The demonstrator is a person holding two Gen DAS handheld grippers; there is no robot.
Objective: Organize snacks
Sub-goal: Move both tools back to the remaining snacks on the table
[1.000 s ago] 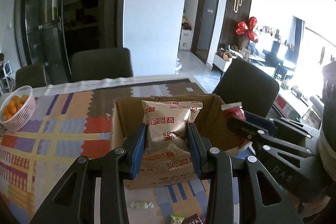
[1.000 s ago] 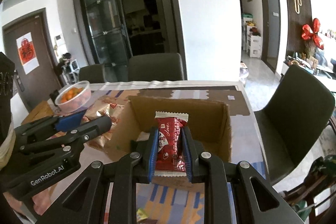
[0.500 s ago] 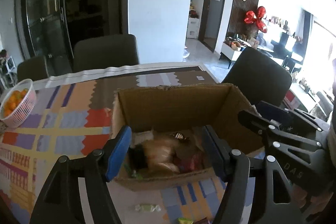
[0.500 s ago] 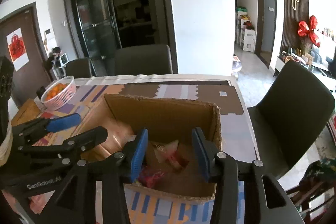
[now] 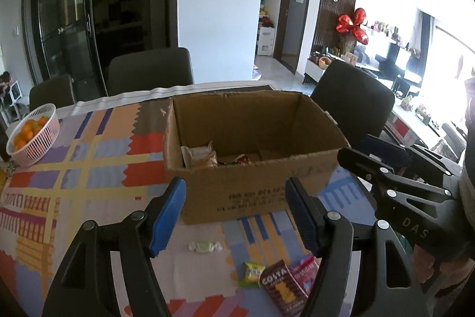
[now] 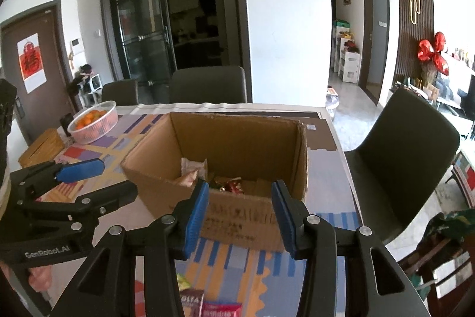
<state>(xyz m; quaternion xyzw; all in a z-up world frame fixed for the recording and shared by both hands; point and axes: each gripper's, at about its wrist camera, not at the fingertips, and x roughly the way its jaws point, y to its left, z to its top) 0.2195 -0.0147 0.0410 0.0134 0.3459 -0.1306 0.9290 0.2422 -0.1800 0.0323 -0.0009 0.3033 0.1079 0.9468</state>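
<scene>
Left gripper (image 5: 236,213): jaws apart, nothing between them, just widened; it hangs short of the cardboard box (image 5: 252,165). Right gripper (image 6: 239,213): jaws apart, narrower gap, also just opened, empty, at the box's near wall. Inside the box: a tan biscuit pack (image 5: 199,158) on the left of the floor, red wrappers (image 6: 233,186) beside it. On the surface (image 5: 98,156) before the box lie a wrapped candy (image 5: 204,246), a green sweet (image 5: 252,274), a Costa packet (image 5: 282,290) and a pink packet (image 5: 305,272). Basket of oranges (image 5: 32,132) far left.
</scene>
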